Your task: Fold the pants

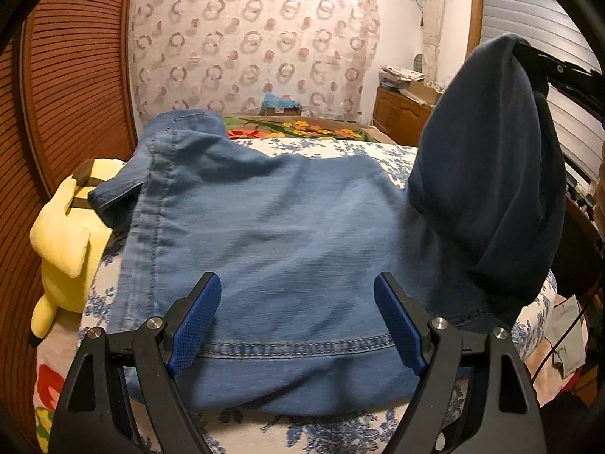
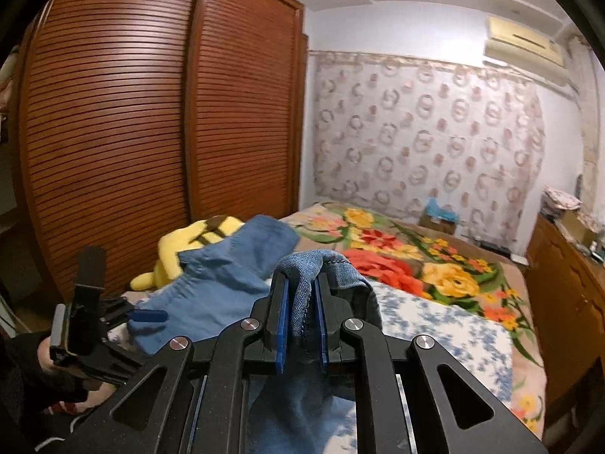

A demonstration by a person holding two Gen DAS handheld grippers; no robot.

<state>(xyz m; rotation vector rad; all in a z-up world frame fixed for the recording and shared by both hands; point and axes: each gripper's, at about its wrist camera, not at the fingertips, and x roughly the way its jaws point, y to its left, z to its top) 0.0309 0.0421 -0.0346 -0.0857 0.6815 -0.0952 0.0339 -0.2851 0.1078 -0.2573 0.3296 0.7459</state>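
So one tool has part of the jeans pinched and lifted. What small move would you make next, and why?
Probably carry the right tool, shut on a raised fold of the jeans, across over the part lying flat on the bed and lay it down. The left tool hangs open above the hem, holding nothing, so it could pin that edge.

Faded blue pants (image 1: 272, 227), yellow plush toy (image 1: 72, 242), blue-flowered white sheet (image 2: 446, 325).

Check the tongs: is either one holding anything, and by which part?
Right tongs are shut on the jeans, pinching a bunched fold of denim at one edge and lifting it off the bed. Left tongs stand open over the jeans, holding nothing.
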